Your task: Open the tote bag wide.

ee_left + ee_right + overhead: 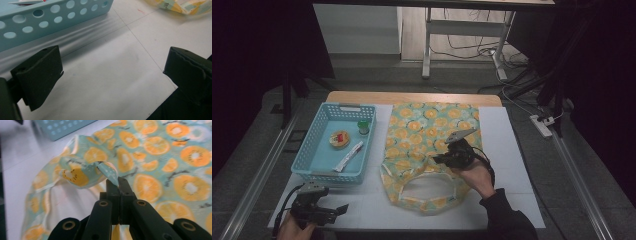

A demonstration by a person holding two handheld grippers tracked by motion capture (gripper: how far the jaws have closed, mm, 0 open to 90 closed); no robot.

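Observation:
A cloth bag printed with orange slices on pale green lies flat in the middle of the table, mouth toward the person. My right gripper hovers over its mouth and is shut on the upper rim of the bag, which it lifts into a small peak. In the right gripper view the pinched fabric stands up between the two closed jaws. My left gripper rests low at the table's near left corner, jaws open, with bare white table between them.
A light blue perforated basket stands at the left, holding a round red-and-yellow item, a small green-capped jar and a white tube. Its wall is close ahead of the left gripper. Table edge lies near the left gripper.

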